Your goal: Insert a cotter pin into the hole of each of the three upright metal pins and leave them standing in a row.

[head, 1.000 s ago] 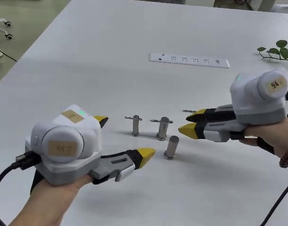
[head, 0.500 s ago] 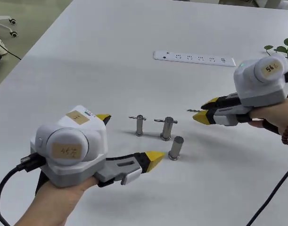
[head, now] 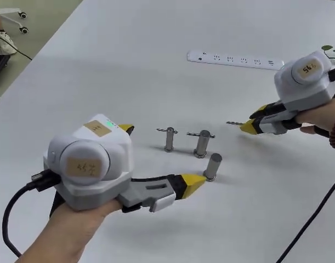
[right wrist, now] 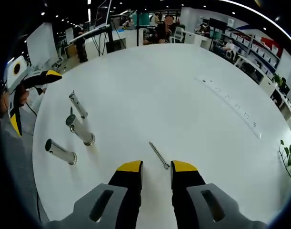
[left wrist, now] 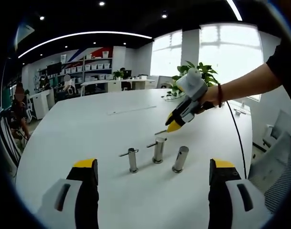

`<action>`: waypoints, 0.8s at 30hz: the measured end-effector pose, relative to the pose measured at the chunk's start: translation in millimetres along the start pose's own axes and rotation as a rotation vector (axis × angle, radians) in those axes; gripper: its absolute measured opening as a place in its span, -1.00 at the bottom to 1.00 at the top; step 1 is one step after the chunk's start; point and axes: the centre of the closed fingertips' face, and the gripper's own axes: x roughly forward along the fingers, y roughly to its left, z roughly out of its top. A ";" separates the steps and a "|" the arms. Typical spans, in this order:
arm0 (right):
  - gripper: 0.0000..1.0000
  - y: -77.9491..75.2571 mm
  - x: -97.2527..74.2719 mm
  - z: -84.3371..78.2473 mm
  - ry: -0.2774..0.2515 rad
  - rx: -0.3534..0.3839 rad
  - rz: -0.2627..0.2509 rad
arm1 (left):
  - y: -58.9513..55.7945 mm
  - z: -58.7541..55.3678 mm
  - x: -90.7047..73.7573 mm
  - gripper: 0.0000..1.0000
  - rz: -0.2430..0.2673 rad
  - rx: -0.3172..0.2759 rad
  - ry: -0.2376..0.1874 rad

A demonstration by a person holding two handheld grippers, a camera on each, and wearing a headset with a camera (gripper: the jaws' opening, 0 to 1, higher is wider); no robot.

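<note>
Metal pins: three stand upright on the white table. The bare pin serves as landmark; the middle pin stands just beyond it, and the far pin is beyond that and to its left.
Fitted cotter pins: one crosses the top of each of the two pins beyond the bare pin, which carries none.
Right gripper: well to the right of the bare pin and off the surface, clenched on the loose cotter pin, whose shank juts from the tips toward the bare pin.
Left gripper: jaws spread wide, holding nothing. One yellow tip lies just left of the bare pin's foot; whether it touches I cannot tell.
Step in hand: probably carrying the last cotter to the bare pin.
Doing it well: steady the bare pin low on its shaft, clear of the hole. Hold the cotter level and in line with the bore, whose facing cannot be read here. Push lightly, since the pin looks easy to topple, and keep off the middle pin close behind.
</note>
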 end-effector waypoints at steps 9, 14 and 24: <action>-0.70 -10.2 12.2 -8.1 0.038 -0.004 0.013 | -1.9 -0.4 1.1 0.98 -0.009 0.000 0.002; -0.75 -8.4 15.8 -8.1 0.057 -0.018 0.025 | -0.8 -1.4 0.7 0.98 -0.005 -0.002 0.007; -0.87 -9.7 19.1 -8.1 0.073 -0.024 0.046 | 0.0 -1.6 0.3 0.97 -0.001 -0.004 0.009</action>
